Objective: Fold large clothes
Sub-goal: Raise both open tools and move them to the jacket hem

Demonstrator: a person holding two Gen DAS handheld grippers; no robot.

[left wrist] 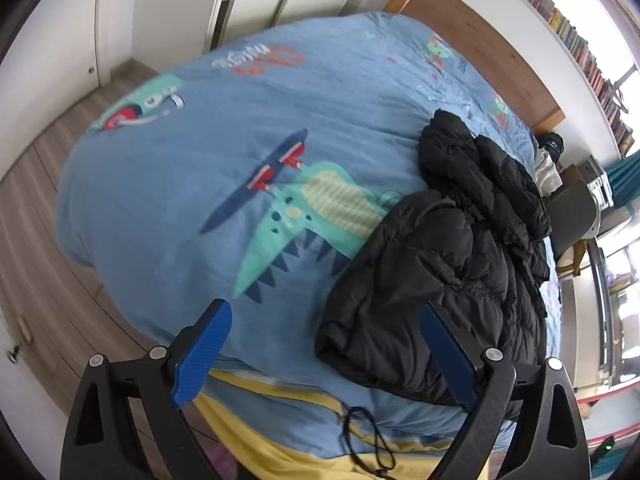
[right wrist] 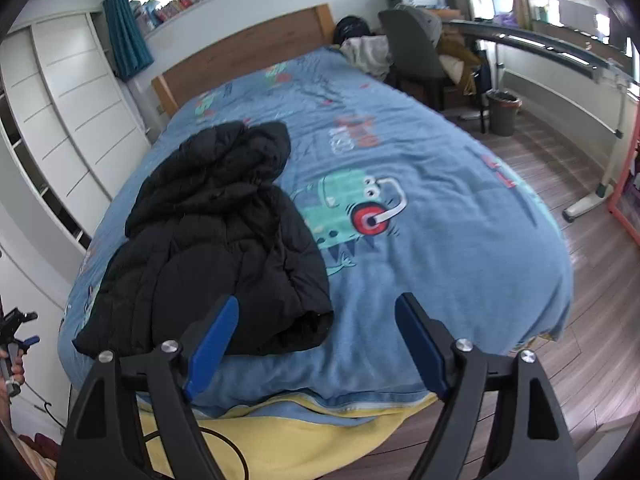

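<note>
A black puffer jacket [left wrist: 452,264] lies crumpled on the blue dinosaur-print bed cover [left wrist: 224,128]. In the left wrist view it sits at the right, its hem near my right finger. My left gripper [left wrist: 324,344] is open and empty, above the bed's foot edge. In the right wrist view the jacket [right wrist: 224,236] lies at the left of the bed cover [right wrist: 440,216], hood toward the headboard. My right gripper [right wrist: 316,332] is open and empty, just above the jacket's near hem corner. The other gripper [right wrist: 16,328] shows at the far left edge.
A wooden headboard [right wrist: 244,52] stands at the far end. White wardrobes [right wrist: 68,112] line the left. A grey chair [right wrist: 412,52], desk and bin [right wrist: 502,112] stand at the right. A yellow sheet [right wrist: 304,436] and black cable [left wrist: 368,440] hang at the bed's foot.
</note>
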